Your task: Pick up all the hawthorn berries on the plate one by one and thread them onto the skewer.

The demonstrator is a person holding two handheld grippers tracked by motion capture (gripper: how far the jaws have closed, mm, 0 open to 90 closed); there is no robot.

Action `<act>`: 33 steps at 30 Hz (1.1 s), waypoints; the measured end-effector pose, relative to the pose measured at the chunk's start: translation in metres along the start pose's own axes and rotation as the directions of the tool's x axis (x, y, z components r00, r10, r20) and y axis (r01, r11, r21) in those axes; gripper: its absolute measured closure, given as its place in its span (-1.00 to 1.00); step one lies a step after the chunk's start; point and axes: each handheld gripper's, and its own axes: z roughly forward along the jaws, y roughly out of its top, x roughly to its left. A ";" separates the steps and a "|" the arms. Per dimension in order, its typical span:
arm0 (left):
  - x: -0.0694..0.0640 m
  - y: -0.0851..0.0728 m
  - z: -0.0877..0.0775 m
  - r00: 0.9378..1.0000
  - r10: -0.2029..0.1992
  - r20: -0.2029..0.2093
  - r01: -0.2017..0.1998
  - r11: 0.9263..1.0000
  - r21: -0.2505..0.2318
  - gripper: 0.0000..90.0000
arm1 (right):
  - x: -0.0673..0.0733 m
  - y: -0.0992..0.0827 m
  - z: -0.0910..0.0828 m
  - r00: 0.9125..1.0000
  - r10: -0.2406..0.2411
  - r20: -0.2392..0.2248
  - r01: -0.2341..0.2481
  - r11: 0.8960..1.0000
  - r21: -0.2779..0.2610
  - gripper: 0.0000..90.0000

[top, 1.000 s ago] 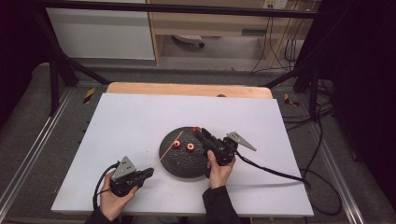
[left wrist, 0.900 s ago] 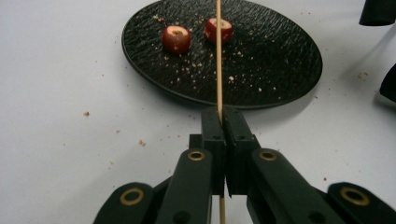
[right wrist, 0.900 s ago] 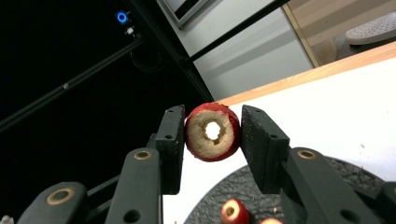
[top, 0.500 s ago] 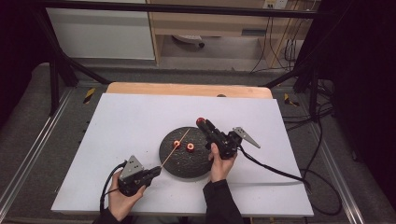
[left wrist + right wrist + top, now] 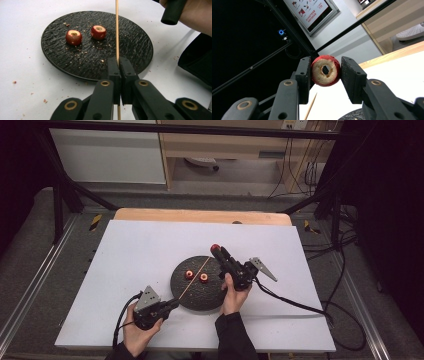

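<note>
A round black plate (image 5: 200,295) (image 5: 57,62) lies mid-table with two cored red fruit pieces (image 5: 189,274) (image 5: 204,278) (image 5: 73,37) (image 5: 98,32) on it. My left gripper (image 5: 172,303) (image 5: 119,62) sits at the plate's near-left edge, shut on a thin wooden skewer (image 5: 195,279) (image 5: 116,30) that slants up over the plate. The skewer's tip (image 5: 310,106) points toward the right gripper. My right gripper (image 5: 216,249) (image 5: 325,71) is raised over the plate's far-right side, tilted upward, and is shut on a third cored red fruit piece (image 5: 325,70) (image 5: 215,248) whose hole faces the camera.
The plate rests on a white table sheet (image 5: 125,255) with crumbs scattered near it. A wooden strip (image 5: 200,216) borders the far edge. The right gripper's cable (image 5: 295,304) trails off to the right across the sheet. Metal rails and a black frame flank the table.
My left gripper has slid right toward the plate with the skewer. The right gripper with its fruit piece has stayed over the plate's far-right side.
</note>
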 end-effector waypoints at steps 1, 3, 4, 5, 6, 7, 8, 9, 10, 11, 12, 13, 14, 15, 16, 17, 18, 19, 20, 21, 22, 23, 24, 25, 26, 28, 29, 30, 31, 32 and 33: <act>0.000 0.000 0.000 1.000 -0.001 0.001 0.001 1.000 0.000 0.96 | 0.000 0.000 0.000 1.000 0.000 0.000 0.000 1.000 0.000 0.36; -0.001 0.001 0.001 1.000 -0.002 0.001 0.002 1.000 -0.003 0.96 | 0.000 -0.001 0.000 1.000 0.001 0.002 -0.001 1.000 0.000 0.37; -0.001 0.002 0.001 1.000 -0.002 0.002 0.002 1.000 -0.004 0.96 | 0.000 -0.001 0.000 1.000 0.002 0.003 -0.002 1.000 0.000 0.36; -0.001 0.002 0.001 1.000 -0.001 0.003 0.001 1.000 -0.004 0.96 | 0.000 -0.002 0.000 1.000 0.004 0.003 -0.004 1.000 0.000 0.37; -0.001 0.002 0.001 1.000 -0.001 0.004 0.001 1.000 -0.003 0.96 | -0.001 -0.002 0.001 1.000 0.003 0.001 -0.003 1.000 -0.001 0.36; -0.002 0.003 0.001 1.000 -0.001 0.004 0.001 1.000 -0.004 0.96 | 0.000 -0.002 0.001 1.000 0.007 0.002 -0.007 1.000 -0.001 0.37; -0.002 0.003 0.002 1.000 -0.002 0.003 0.002 1.000 -0.004 0.96 | 0.000 -0.002 0.001 1.000 0.007 0.001 -0.007 1.000 0.000 0.37; -0.002 0.003 0.002 1.000 -0.003 0.003 0.003 1.000 -0.004 0.96 | 0.000 -0.003 0.001 1.000 0.003 0.000 -0.003 1.000 -0.001 0.37; -0.002 0.004 0.002 1.000 -0.004 0.004 0.004 1.000 -0.002 0.96 | 0.000 -0.003 0.001 1.000 0.003 0.000 -0.003 1.000 -0.001 0.37; -0.002 0.004 0.003 1.000 -0.005 0.003 0.005 1.000 -0.003 0.96 | 0.000 -0.003 0.000 1.000 0.002 -0.001 -0.002 1.000 -0.003 0.37; -0.002 0.004 0.003 1.000 -0.005 0.004 0.005 1.000 -0.002 0.96 | 0.000 -0.003 0.000 1.000 0.004 -0.002 -0.004 1.000 -0.004 0.37; -0.002 0.004 0.003 1.000 -0.004 0.005 0.004 1.000 0.000 0.96 | 0.000 -0.003 0.000 1.000 0.004 -0.005 -0.004 1.000 -0.004 0.37; -0.003 0.004 0.004 1.000 -0.005 0.005 0.005 1.000 -0.001 0.96 | 0.000 -0.003 0.000 1.000 0.006 -0.005 -0.006 1.000 -0.004 0.37; -0.003 0.004 0.004 1.000 -0.006 0.003 0.006 1.000 -0.002 0.97 | 0.000 -0.003 0.000 1.000 0.004 -0.005 -0.004 1.000 -0.004 0.37; -0.003 0.004 0.004 1.000 -0.009 0.004 0.009 1.000 -0.003 0.96 | 0.000 -0.003 0.000 1.000 0.004 -0.006 -0.004 1.000 -0.003 0.37; -0.003 0.005 0.004 1.000 -0.010 0.002 0.010 1.000 -0.006 0.96 | 0.000 -0.003 0.000 1.000 0.004 -0.009 -0.004 1.000 -0.003 0.37; -0.003 0.005 0.004 1.000 -0.010 0.001 0.010 1.000 -0.007 0.97 | 0.000 -0.003 0.000 1.000 0.005 -0.010 -0.005 1.000 -0.001 0.37; -0.003 0.005 0.005 1.000 -0.012 0.001 0.012 1.000 -0.010 0.97 | 0.000 -0.004 0.000 1.000 0.007 -0.012 -0.007 1.000 -0.001 0.37; -0.003 0.005 0.005 1.000 -0.012 0.000 0.012 1.000 -0.011 0.97 | 0.000 -0.004 0.000 1.000 0.006 -0.012 -0.006 1.000 0.001 0.37; -0.003 0.006 0.005 1.000 -0.015 0.001 0.015 1.000 -0.012 0.97 | 0.000 -0.004 0.000 1.000 0.006 -0.013 -0.006 1.000 0.003 0.37; -0.004 0.006 0.006 1.000 -0.017 0.001 0.017 1.000 -0.013 0.96 | 0.000 -0.005 0.000 1.000 0.005 -0.013 -0.005 1.000 0.005 0.37; -0.004 0.007 0.006 1.000 -0.017 0.000 0.017 1.000 -0.014 0.97 | 0.000 -0.005 0.000 1.000 0.008 -0.014 -0.007 1.000 0.006 0.37; -0.004 0.008 0.007 1.000 -0.019 0.000 0.019 1.000 -0.015 0.97 | 0.000 -0.005 0.000 1.000 0.006 -0.015 -0.006 1.000 0.006 0.37; -0.005 0.009 0.008 1.000 -0.025 -0.001 0.025 1.000 -0.016 0.97 | 0.001 -0.006 0.000 1.000 0.010 -0.017 -0.010 1.000 0.007 0.37; -0.006 0.010 0.008 1.000 -0.027 0.001 0.027 0.999 -0.018 0.97 | 0.000 -0.006 -0.001 1.000 0.009 -0.019 -0.009 1.000 0.009 0.37; -0.008 0.012 0.010 1.000 -0.030 -0.001 0.030 0.999 -0.019 0.97 | 0.000 -0.007 -0.001 1.000 0.005 -0.018 -0.005 1.000 0.009 0.37; -0.008 0.013 0.011 1.000 -0.030 -0.002 0.030 0.999 -0.020 0.97 | 0.000 -0.007 -0.001 1.000 0.004 -0.019 -0.004 1.000 0.009 0.37; -0.009 0.014 0.012 0.999 -0.032 -0.002 0.032 0.999 -0.021 0.97 | 0.000 -0.007 -0.001 1.000 0.005 -0.019 -0.005 1.000 0.009 0.37; -0.009 0.015 0.013 0.999 -0.035 -0.004 0.035 0.999 -0.023 0.97 | 0.001 -0.007 -0.001 1.000 0.003 -0.018 -0.003 1.000 0.009 0.37; -0.010 0.015 0.013 0.999 -0.037 -0.005 0.037 0.999 -0.026 0.97 | 0.001 -0.007 -0.002 1.000 -0.001 -0.022 0.001 1.000 0.010 0.37; -0.010 0.016 0.014 0.999 -0.040 -0.004 0.040 0.999 -0.031 0.97 | 0.001 -0.007 -0.002 1.000 -0.001 -0.022 0.001 1.000 0.010 0.37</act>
